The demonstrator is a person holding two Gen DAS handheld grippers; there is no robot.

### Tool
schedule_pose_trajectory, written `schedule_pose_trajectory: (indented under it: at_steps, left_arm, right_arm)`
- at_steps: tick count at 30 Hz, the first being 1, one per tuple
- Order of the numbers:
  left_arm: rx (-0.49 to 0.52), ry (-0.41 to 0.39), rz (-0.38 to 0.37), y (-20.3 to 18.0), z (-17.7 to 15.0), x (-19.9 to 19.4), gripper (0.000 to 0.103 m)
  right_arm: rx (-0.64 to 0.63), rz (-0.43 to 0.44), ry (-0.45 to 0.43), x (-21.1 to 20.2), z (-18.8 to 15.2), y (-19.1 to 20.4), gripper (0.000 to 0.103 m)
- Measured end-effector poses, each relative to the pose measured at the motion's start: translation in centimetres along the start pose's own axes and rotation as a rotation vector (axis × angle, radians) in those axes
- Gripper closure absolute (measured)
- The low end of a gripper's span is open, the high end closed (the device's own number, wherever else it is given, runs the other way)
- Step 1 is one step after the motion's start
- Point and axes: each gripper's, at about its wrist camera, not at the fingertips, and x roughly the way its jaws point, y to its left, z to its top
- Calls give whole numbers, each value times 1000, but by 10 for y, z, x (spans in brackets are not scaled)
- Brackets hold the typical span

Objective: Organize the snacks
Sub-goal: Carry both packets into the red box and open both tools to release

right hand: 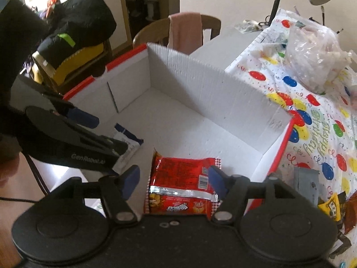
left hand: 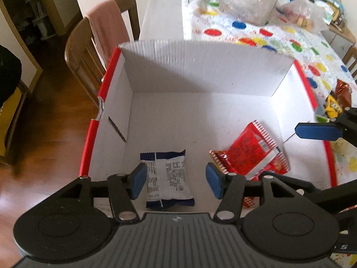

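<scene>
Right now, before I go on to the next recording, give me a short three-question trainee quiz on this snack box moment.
1. True or false: the blue-and-white packet lies on the floor of the white box.
2. What is between the open fingers of the right gripper? A) red packet B) yellow packet C) nothing
3. Fill in: the left gripper is ___ (open or shut).

Key: 1 true; 2 A, though it lies loose in the box, not gripped; 3 open.
</scene>
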Motion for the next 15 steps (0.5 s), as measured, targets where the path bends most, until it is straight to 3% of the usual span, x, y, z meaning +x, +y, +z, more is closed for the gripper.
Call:
schedule_pose_trajectory:
  at_steps: [15]
  left_arm:
    - [5,-144,-40,-24,-10,-60,42]
  right_arm:
    - [74,-18,-129,-72,-9,-15,24]
